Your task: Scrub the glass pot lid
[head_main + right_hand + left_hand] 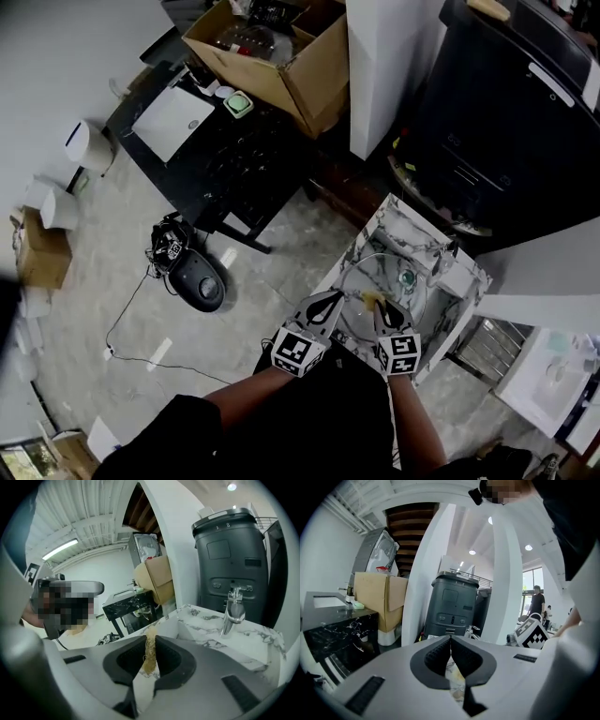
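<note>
In the head view the round glass pot lid (pixel 382 281) lies in the white marble sink (pixel 417 223), under the faucet (pixel 450 251). My left gripper (pixel 337 300) is at the lid's near left rim with its jaws shut. In the left gripper view the left gripper (pixel 451 641) has tips pressed together, nothing shows between them, and the lid is out of sight. My right gripper (pixel 377 305) is over the lid's near side, shut on a yellowish scrub pad (pixel 371 299). The pad (pixel 150 653) stands upright between the jaws of the right gripper (pixel 150 641), with the faucet (pixel 233 609) ahead to the right.
A black bin (pixel 506 122) and a white column (pixel 389 66) stand behind the sink. To the left are a black marble table (pixel 234 159) with an open cardboard box (pixel 281 66), and a black device with a cable (pixel 197 278) on the floor.
</note>
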The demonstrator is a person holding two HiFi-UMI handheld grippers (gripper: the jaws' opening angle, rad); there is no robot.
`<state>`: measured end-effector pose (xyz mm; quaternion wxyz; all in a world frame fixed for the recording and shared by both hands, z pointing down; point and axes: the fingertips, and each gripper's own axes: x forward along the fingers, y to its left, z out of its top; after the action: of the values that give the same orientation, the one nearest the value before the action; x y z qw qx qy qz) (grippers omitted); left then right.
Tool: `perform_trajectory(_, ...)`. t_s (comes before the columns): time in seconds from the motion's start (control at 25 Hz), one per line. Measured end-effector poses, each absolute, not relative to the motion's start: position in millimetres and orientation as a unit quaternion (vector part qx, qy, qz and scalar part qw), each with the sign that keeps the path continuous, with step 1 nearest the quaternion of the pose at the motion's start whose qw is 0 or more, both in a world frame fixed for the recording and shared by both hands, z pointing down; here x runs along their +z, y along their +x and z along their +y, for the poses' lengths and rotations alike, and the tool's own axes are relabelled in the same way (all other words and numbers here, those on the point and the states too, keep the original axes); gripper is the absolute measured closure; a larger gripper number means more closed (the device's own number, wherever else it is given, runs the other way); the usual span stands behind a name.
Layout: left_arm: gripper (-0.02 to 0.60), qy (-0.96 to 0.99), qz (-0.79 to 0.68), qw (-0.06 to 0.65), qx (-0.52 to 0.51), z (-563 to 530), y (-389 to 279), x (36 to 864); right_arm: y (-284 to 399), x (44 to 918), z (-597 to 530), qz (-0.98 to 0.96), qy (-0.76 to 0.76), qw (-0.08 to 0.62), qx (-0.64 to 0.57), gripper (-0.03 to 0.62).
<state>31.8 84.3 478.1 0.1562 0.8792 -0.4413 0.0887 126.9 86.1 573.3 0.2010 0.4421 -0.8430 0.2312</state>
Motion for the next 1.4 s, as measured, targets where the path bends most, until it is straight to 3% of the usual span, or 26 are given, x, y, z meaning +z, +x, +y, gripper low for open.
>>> perform_trajectory(0.52, 0.565, 0.852, -0.479, 0.179, 0.115, 74, 16, 529, 87, 652, 78, -0.855, 0.361, 0.28, 0.243, 0.53)
perform_trajectory(1.4, 0.565, 0.859, -0.446, 0.218, 0.126, 64, 20, 552, 78, 737, 62, -0.836, 0.329, 0.335, 0.284, 0.53)
